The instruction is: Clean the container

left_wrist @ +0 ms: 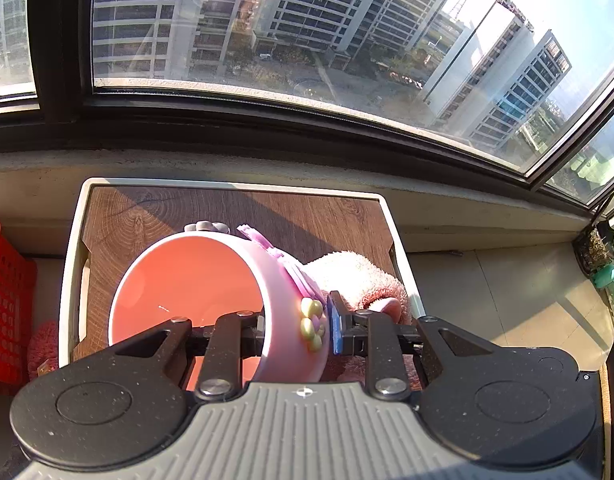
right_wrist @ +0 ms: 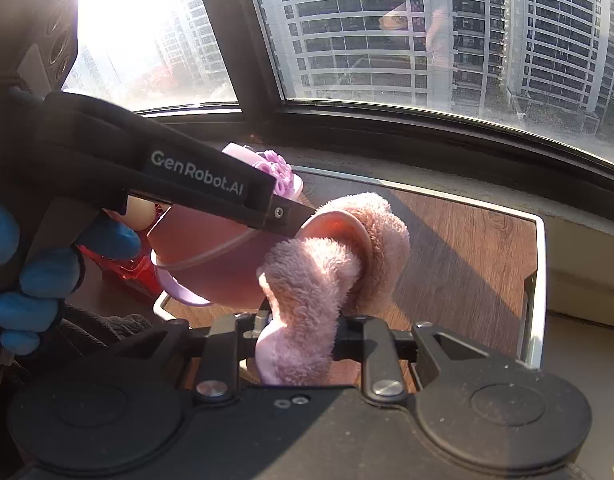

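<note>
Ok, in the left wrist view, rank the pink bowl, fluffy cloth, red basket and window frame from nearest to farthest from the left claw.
1. Pink bowl, clamped in the left claw.
2. Fluffy cloth, just right.
3. Red basket, far left.
4. Window frame, beyond the tray.

Strong low sun thru window (right_wrist: 139,32), glare top-left, long shadows on tray (left_wrist: 307,208), fisheye-bent edges.

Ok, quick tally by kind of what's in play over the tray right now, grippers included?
Grippers: 2, the left gripper clamped on the bowl's wall, the right gripper shut on the cloth.
Pink bowls: 1
Pink fluffy cloths: 1
Wood-look trays: 1
Total: 5
</note>
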